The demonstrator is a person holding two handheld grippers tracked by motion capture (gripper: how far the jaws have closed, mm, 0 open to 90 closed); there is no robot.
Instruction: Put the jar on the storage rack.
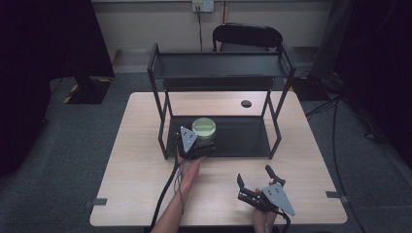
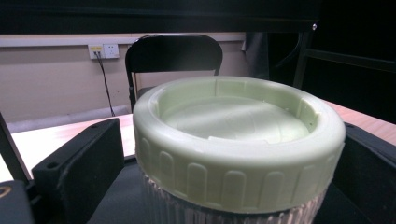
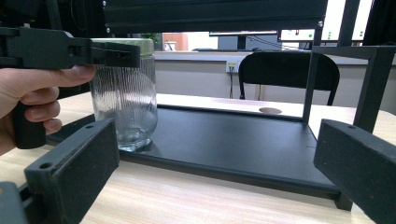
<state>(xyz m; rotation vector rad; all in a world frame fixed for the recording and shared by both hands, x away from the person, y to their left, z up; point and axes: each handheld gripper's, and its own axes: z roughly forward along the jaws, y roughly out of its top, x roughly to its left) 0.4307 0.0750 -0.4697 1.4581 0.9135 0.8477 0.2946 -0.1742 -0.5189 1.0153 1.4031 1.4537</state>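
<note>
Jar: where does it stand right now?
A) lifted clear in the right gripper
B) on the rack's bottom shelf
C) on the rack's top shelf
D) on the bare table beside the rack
B: the jar rests with its base on the rack's bottom shelf, the left gripper at its lid.

Jar (image 2: 233,210) body (ribbed glass) cut off below

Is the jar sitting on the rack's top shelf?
No. The jar stands on the bottom shelf of the rack, with the left gripper at its green lid.
</note>
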